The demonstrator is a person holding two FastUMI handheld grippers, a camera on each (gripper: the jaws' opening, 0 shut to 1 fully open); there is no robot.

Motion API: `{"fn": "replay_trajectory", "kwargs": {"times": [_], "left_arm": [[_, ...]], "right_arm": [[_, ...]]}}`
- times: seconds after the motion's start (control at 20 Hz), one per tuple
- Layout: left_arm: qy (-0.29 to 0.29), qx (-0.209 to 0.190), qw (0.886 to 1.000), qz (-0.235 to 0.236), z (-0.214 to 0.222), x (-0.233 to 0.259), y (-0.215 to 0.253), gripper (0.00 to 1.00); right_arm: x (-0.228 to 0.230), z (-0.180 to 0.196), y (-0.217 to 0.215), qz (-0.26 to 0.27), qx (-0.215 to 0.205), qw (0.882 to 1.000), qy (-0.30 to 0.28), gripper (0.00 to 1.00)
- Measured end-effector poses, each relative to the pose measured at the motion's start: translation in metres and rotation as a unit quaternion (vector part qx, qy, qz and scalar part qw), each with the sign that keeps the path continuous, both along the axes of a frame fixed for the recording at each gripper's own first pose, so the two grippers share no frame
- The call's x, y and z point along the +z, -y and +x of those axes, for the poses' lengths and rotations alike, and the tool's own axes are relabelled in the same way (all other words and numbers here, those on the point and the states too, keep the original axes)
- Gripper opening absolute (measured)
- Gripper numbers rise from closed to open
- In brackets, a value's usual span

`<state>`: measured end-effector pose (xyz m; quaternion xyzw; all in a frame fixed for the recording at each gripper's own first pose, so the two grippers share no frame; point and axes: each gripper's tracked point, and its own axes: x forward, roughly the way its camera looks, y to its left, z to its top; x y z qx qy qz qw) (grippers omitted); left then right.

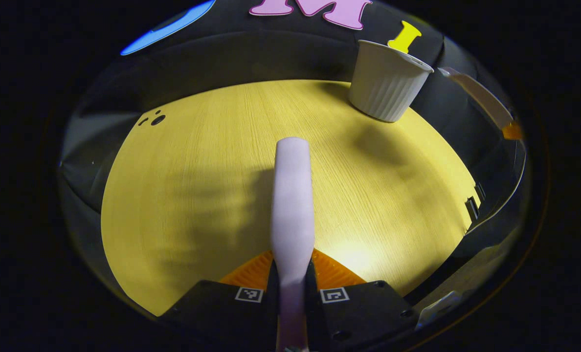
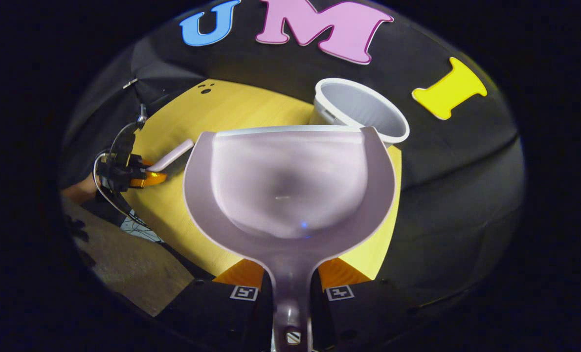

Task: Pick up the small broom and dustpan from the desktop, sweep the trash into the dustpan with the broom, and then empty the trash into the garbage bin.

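Both my tongs are pinching tools: left tongs [image 1: 293, 274] on the broom [image 1: 293, 195], right tongs [image 2: 290, 288] on the dustpan [image 2: 290, 181].

Biggest thing first: the yellow desk [image 1: 197, 195] spreads across both views, and I see no trash lying on it. The dustpan fills the centre of the right gripper view, its handle clamped between my fingers and its scoop looking empty, with its front edge up beside the white bin [image 2: 364, 110] at upper middle, which I judge is for tipping out. That view looks into the bin's open mouth and catches my other tongs [image 2: 144, 176] at the left edge holding the broom clear; the left gripper view gives the bin's ribbed side at upper right instead.
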<state>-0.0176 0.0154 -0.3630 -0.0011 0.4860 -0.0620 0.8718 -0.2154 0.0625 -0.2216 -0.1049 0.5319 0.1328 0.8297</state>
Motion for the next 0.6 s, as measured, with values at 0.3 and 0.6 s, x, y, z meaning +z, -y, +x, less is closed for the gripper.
{"fn": "replay_trajectory", "kwargs": {"times": [0.3, 0.6], "left_arm": [[-0.005, 0.006, 1.000, 0.030, 0.002, -0.005, 0.006, 0.27], [-0.018, 0.010, 0.999, 0.038, 0.008, -0.017, 0.008, 0.27]], "right_arm": [[-0.083, -0.024, -0.048, 0.030, -0.014, 0.999, -0.042, 0.35], [-0.156, -0.016, -0.073, 0.046, -0.045, 0.996, -0.060, 0.35]]}}
